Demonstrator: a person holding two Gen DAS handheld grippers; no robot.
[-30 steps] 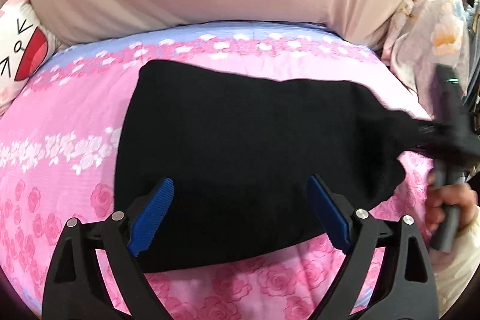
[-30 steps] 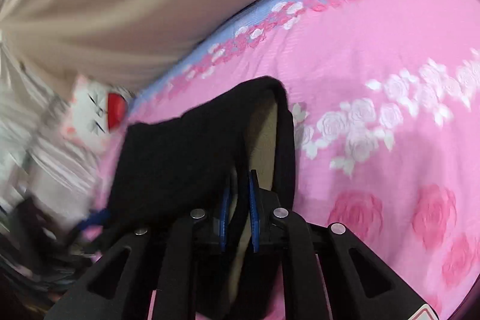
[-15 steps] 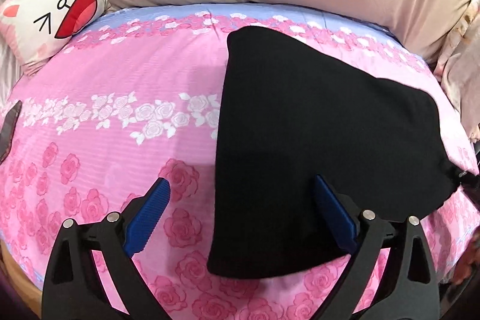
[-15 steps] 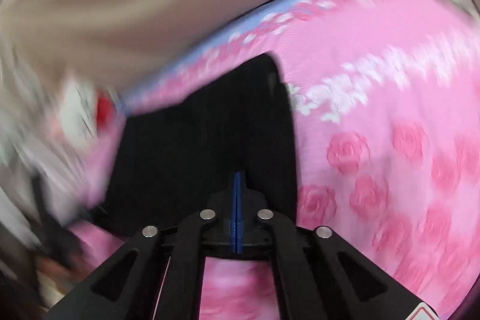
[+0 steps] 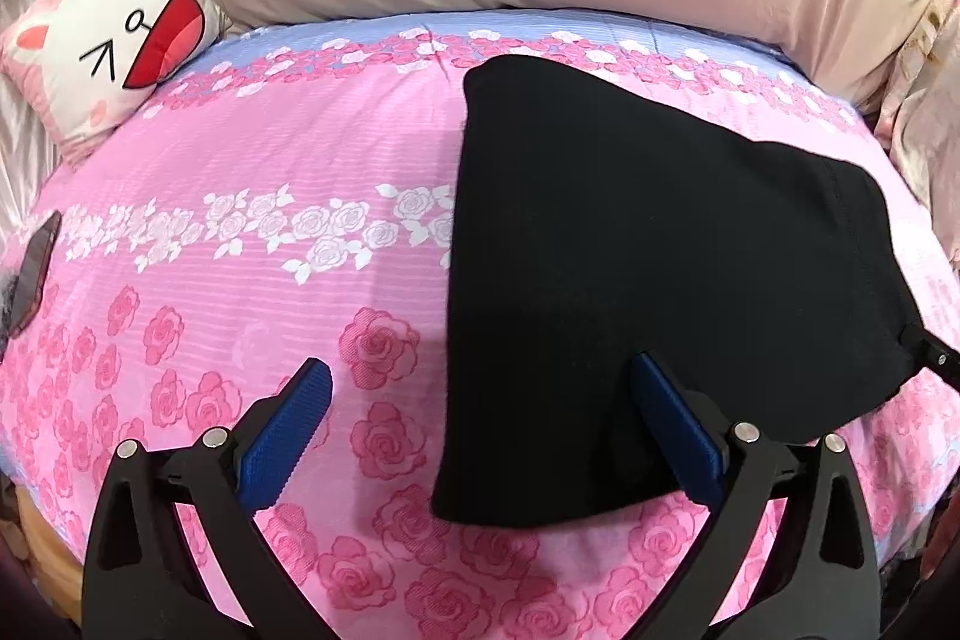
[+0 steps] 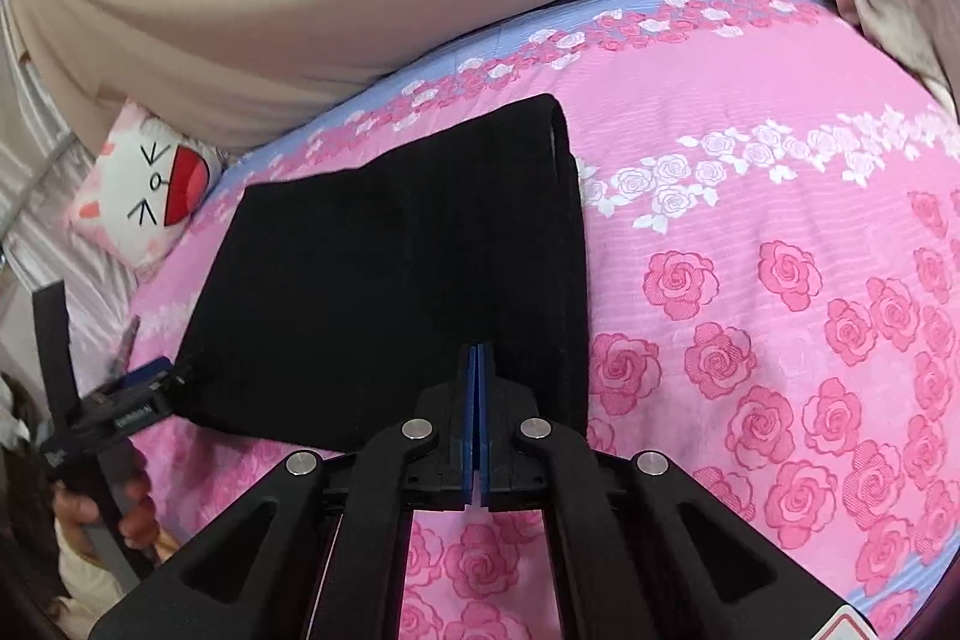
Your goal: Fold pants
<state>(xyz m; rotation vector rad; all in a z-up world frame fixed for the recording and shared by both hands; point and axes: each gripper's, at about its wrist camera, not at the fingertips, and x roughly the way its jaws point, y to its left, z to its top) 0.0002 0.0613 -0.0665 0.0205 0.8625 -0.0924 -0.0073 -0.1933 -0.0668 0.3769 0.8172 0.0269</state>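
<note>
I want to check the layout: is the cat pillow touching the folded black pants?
Apart. The left wrist view shows it: a wide stretch of pink bedcover lies between the cat pillow and the black pants.

A cat-face pillow (image 5: 114, 40) lies beside the pink rose-print bedspread (image 5: 270, 160).

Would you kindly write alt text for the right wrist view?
Folded black pants lie flat on a pink rose-print bedspread, with the shut right gripper over their near edge. The left gripper sits at the pants' left corner; a cat cushion lies behind.
</note>
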